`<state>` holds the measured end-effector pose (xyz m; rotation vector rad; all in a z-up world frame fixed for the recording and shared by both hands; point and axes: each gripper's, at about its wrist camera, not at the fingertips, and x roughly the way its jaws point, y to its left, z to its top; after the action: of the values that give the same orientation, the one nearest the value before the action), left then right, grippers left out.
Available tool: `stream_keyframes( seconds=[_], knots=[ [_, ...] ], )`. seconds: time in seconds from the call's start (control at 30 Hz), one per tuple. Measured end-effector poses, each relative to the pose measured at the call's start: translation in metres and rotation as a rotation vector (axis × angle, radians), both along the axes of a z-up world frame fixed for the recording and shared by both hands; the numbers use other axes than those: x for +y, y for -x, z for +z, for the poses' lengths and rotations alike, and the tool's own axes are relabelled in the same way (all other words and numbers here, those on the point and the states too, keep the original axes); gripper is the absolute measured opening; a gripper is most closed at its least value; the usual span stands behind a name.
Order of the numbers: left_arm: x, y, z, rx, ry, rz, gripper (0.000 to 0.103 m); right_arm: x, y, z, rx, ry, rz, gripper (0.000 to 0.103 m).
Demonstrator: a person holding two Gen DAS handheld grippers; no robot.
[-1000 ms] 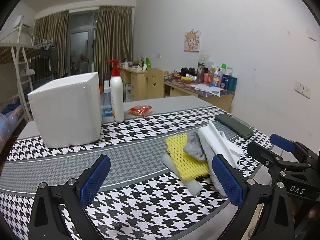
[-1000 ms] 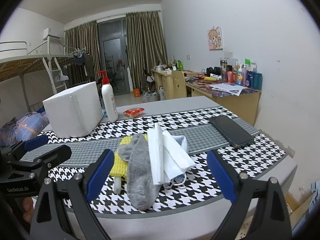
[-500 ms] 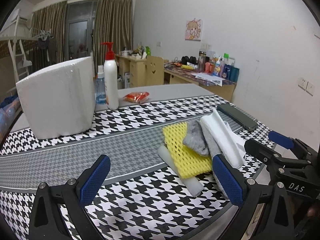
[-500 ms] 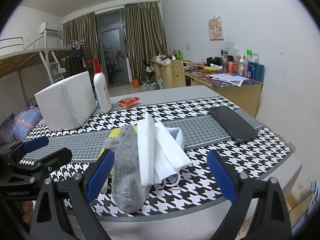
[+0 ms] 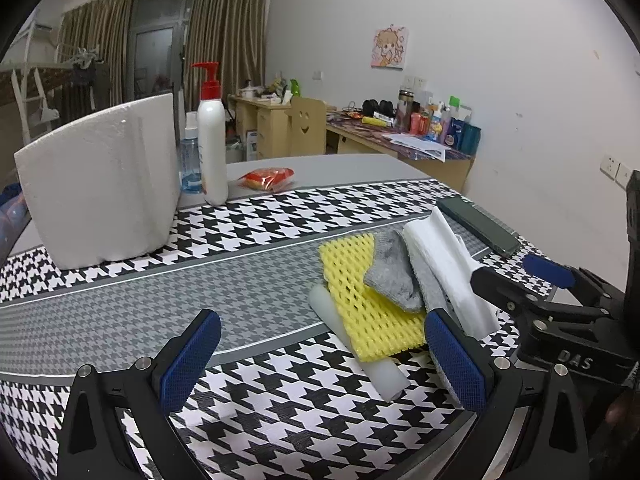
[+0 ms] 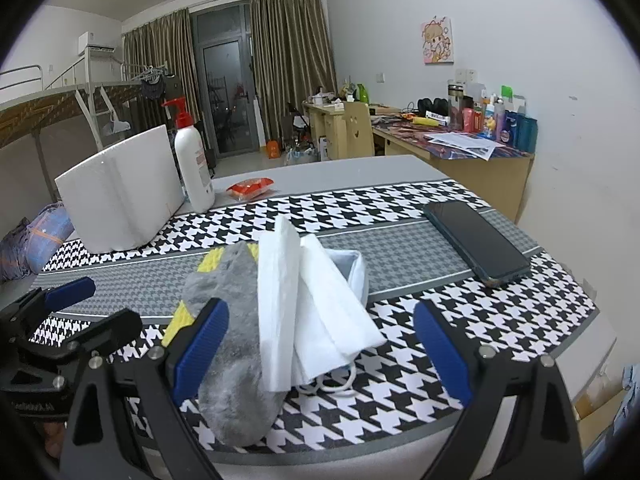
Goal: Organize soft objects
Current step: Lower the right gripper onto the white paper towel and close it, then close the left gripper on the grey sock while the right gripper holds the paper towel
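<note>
Yellow mesh foam (image 5: pixel 368 296), grey sock (image 6: pixel 236 320), black-white houndstooth tablecloth (image 5: pixel 280 216).

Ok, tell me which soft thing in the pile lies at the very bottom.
The white foam tube: it lies on the tablecloth, under the yellow net.

right tool (image 5: pixel 576 360) — "DAS" | other labels — unreadable

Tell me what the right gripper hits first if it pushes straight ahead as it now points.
Probably the folded white paper tissue lying between the open right gripper fingers, leaning on the grey sock; exact depth is unclear.
</note>
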<state>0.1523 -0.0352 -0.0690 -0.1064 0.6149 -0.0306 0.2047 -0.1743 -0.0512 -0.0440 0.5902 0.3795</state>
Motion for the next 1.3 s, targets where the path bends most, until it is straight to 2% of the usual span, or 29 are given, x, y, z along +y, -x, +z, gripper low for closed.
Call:
stream_keyframes(
  seconds=[0.07, 0.3, 0.43, 0.47, 0.6, 0.73, 0.9, 0.97, 1.07, 1.3],
  knots=[
    [0.0, -0.002, -0.001, 0.006, 0.006, -0.003, 0.102, 0.001, -0.004, -0.003, 0.008, 0.01, 0.005, 0.089],
    [-0.006, -0.006, -0.005, 0.03, 0.023, -0.025, 0.102, 0.005, -0.015, -0.011, 0.031, 0.044, 0.029, 0.083],
    [-0.008, -0.008, -0.006, 0.03, 0.036, -0.032, 0.102, 0.009, -0.021, -0.014, 0.05, 0.072, 0.044, 0.076],
    [-0.008, -0.009, -0.006, 0.033, 0.044, -0.032, 0.102, 0.011, -0.022, -0.015, 0.053, 0.079, 0.046, 0.072],
    [-0.005, -0.014, -0.01, 0.064, 0.091, -0.018, 0.102, 0.019, -0.026, -0.018, 0.06, 0.134, 0.073, 0.07],
    [-0.004, -0.015, -0.012, 0.065, 0.108, 0.003, 0.102, 0.026, -0.029, -0.02, 0.084, 0.166, 0.127, 0.056],
    [-0.003, -0.015, -0.013, 0.056, 0.133, 0.022, 0.102, 0.03, -0.035, -0.024, 0.116, 0.208, 0.157, 0.049],
    [-0.003, -0.015, -0.012, 0.052, 0.141, 0.026, 0.102, 0.031, -0.036, -0.023, 0.117, 0.223, 0.165, 0.031],
    [-0.006, -0.015, -0.01, 0.045, 0.147, 0.026, 0.102, 0.027, -0.036, -0.019, 0.119, 0.214, 0.173, 0.015],
    [-0.014, -0.018, -0.009, 0.046, 0.148, 0.009, 0.102, 0.012, -0.03, -0.002, 0.096, 0.167, 0.157, 0.012]
  ],
)
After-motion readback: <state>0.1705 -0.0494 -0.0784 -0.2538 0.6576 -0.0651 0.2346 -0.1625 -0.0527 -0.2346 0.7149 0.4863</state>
